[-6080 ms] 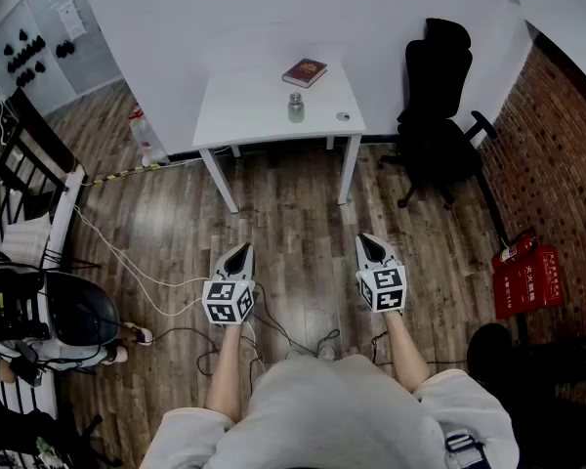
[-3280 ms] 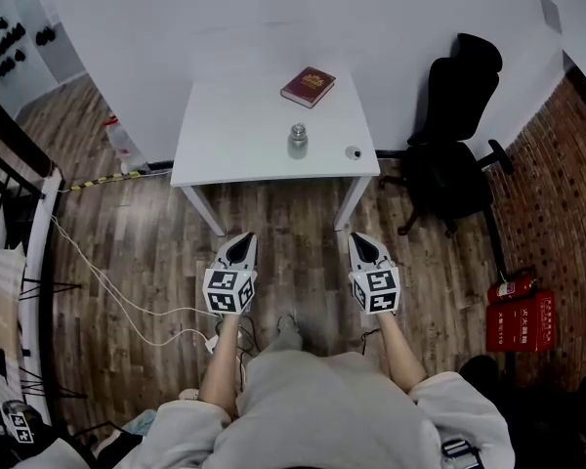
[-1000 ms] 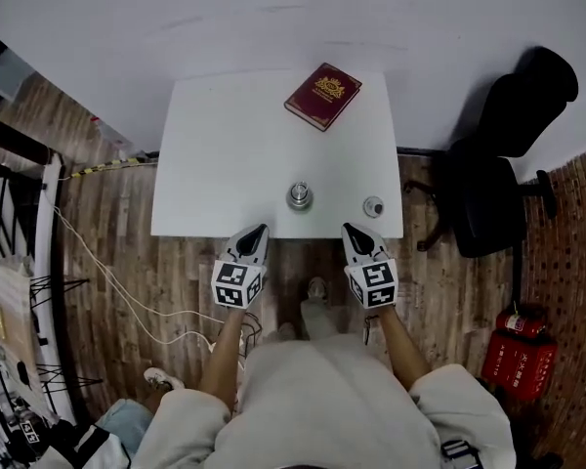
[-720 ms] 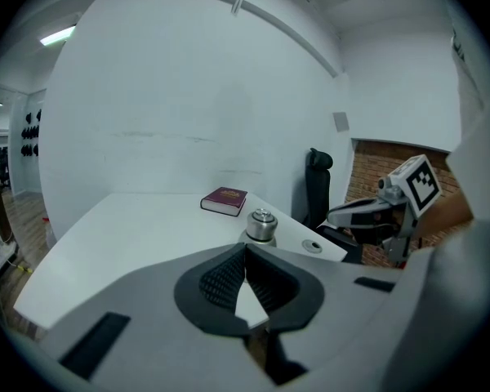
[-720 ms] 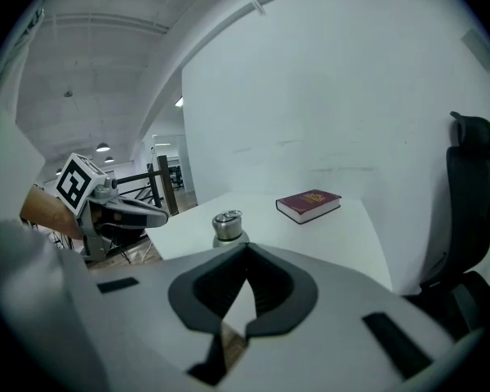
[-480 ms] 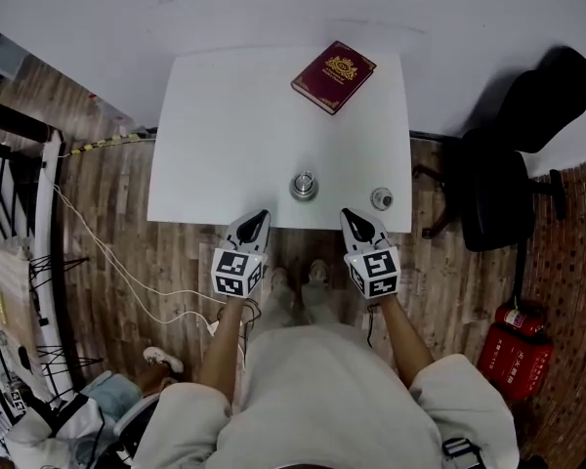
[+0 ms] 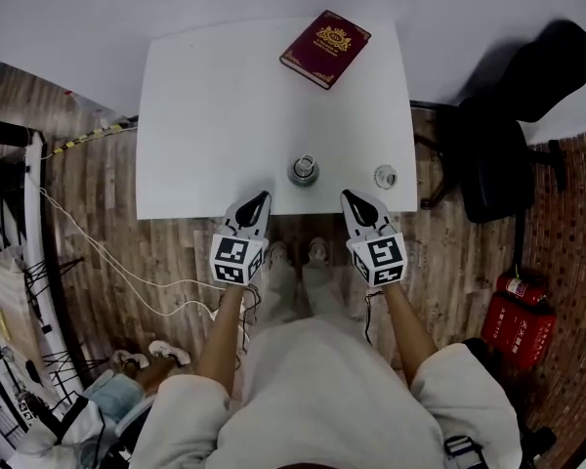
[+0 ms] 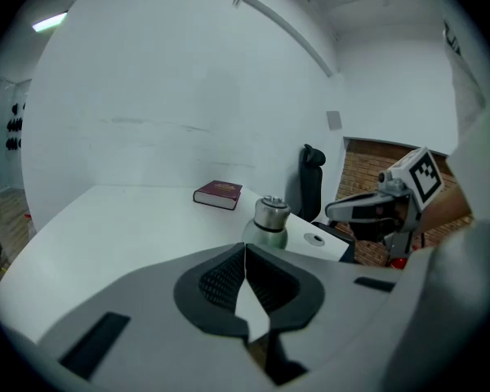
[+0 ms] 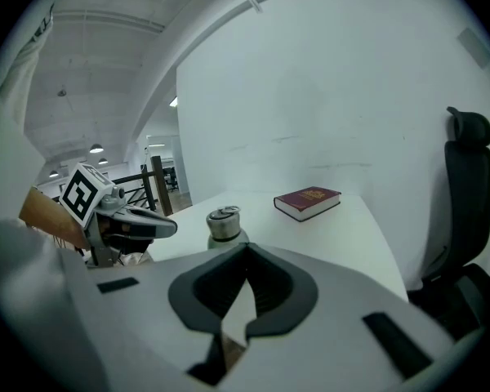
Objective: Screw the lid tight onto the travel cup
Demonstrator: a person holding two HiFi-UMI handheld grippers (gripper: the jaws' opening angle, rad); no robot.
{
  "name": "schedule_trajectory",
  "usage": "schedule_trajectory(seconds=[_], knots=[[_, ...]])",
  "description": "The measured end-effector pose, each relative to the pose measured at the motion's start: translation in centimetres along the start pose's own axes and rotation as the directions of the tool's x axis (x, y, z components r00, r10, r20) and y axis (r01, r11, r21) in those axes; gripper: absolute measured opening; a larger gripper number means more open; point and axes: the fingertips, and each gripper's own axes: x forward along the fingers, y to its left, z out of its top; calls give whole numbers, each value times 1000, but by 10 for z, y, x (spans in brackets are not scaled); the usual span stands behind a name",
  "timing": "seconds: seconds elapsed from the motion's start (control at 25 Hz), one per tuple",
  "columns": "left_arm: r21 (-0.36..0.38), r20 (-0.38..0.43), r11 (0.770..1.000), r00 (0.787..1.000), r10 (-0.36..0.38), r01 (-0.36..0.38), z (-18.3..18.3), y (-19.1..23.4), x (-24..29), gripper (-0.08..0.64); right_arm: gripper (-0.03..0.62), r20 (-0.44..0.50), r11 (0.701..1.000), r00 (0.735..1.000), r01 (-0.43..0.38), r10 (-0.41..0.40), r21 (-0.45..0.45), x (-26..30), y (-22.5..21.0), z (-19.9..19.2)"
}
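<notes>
The travel cup (image 7: 304,170), silvery with a metal neck, stands near the front edge of the white table (image 7: 205,115). Its small round lid (image 7: 385,176) lies flat on the table to the cup's right. My left gripper (image 7: 262,197) is shut and empty, its tip at the table's front edge, just left of the cup. My right gripper (image 7: 349,196) is shut too, at the edge between cup and lid. The left gripper view shows the cup (image 8: 269,222), the lid (image 8: 314,238) and the right gripper (image 8: 376,211). In the right gripper view the cup (image 9: 224,225) stands ahead, the left gripper (image 9: 135,223) beside it.
A dark red book (image 7: 324,48) lies at the table's far side. A black office chair (image 7: 523,115) stands right of the table, with a red box (image 7: 523,316) on the wooden floor. Cables (image 7: 127,281) run over the floor at the left.
The person has walked up to the table. Both grippers, still shut, have come forward and now reach the table's front edge beside the cup.
</notes>
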Motion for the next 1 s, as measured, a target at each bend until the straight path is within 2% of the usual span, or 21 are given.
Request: schedule_trajectory(seconds=[0.56,0.76,0.92,0.96,1.0], knots=[[-35,-9,999,1000,-21,20,-32,12,15,8,0,-32,1000,999,10,-9,27,18,4,-35],[-33,17,999,1000,-13,14,-35,13,17,8,-1,-15,999,1000,2,-1,45,20,9,-42],[-29,32,999,999,-39,40,-42,12,19,9,0,17,999,1000,-27,26,46,20,13,-44],[-30,38,998,998,-50,51,-43,11,20,9,12,28,998,999,-40,39,48,20,13,-43],[-31,43,998,997,-61,62,-45,11,21,9,59,40,997,998,-52,50,50,21,13,-43]])
